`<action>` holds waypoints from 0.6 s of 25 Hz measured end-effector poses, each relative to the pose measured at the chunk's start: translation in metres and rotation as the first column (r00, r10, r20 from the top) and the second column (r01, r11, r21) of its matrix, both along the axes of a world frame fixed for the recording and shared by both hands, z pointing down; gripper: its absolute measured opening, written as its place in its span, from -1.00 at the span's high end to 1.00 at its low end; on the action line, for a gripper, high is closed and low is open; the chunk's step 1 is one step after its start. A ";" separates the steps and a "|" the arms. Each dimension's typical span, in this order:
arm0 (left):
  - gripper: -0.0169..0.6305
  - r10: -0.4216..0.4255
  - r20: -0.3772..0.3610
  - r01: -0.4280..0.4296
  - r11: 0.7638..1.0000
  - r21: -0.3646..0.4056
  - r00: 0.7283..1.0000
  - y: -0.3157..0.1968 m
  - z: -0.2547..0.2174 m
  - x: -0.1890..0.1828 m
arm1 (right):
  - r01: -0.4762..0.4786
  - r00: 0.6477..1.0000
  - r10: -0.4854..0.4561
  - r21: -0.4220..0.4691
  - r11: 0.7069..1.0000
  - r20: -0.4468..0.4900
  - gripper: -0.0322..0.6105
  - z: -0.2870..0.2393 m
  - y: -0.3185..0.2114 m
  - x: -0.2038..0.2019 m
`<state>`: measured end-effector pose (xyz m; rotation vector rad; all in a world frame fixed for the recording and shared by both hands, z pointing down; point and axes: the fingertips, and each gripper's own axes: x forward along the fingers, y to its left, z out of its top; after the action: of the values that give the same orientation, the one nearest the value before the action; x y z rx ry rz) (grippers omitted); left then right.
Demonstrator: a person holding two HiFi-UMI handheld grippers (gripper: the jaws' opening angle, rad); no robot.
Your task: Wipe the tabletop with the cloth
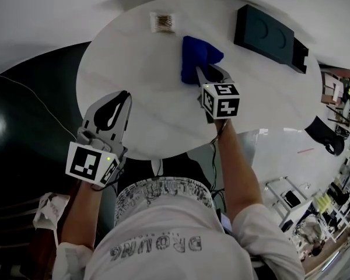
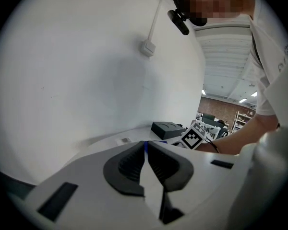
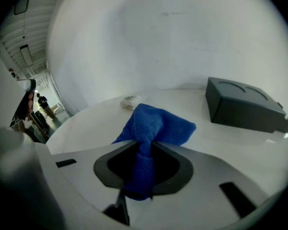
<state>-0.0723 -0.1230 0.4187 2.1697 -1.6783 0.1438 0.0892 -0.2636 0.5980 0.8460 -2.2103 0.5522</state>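
Note:
A blue cloth (image 1: 197, 56) lies bunched on the round white tabletop (image 1: 146, 98), right of its middle. My right gripper (image 1: 211, 73) is shut on the cloth's near end, and in the right gripper view the blue cloth (image 3: 153, 133) runs down between the jaws and spreads out past them. My left gripper (image 1: 118, 101) hovers over the near left part of the table, shut with nothing in it. In the left gripper view the left gripper (image 2: 145, 150) has its jaws pressed together and only a sliver of blue shows beyond them.
A dark grey box (image 1: 268, 37) lies at the table's far right, also seen as the grey box (image 3: 245, 107). A small clear packet (image 1: 163, 22) sits at the far edge. A white wall rises behind the table, with dark floor at the left.

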 end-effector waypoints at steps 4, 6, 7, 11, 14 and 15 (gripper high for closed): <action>0.83 0.010 0.000 -0.010 1.000 0.000 1.000 -0.003 0.001 0.013 | -0.035 0.999 0.035 0.004 0.999 -0.002 0.61 0.001 -0.005 0.025; 0.83 0.008 0.002 -0.008 1.000 0.002 1.000 -0.001 0.000 0.015 | -0.041 0.999 0.041 0.007 0.999 -0.005 0.61 0.002 -0.005 0.029; 0.83 0.006 0.002 -0.006 1.000 0.003 1.000 0.000 -0.001 0.015 | -0.044 0.999 0.044 0.009 0.999 -0.009 0.61 0.002 -0.006 0.029; 0.83 -0.015 0.000 0.015 1.000 0.007 1.000 0.012 -0.002 0.007 | -0.074 0.997 0.074 -0.003 0.997 0.013 0.61 -0.004 -0.003 0.023; 0.83 -0.039 -0.004 0.039 0.999 0.009 0.999 0.027 -0.003 -0.007 | -0.069 0.996 0.069 -0.002 0.998 0.057 0.61 -0.013 0.011 0.007; 0.83 -0.048 -0.005 0.048 0.999 0.011 0.999 0.032 -0.003 -0.013 | -0.056 0.997 0.056 0.003 0.998 0.062 0.61 -0.016 0.018 0.000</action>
<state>-0.0852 -0.0909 0.4154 2.1345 -1.7306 0.1156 0.0887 -0.2459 0.5818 0.9071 -2.2500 0.6080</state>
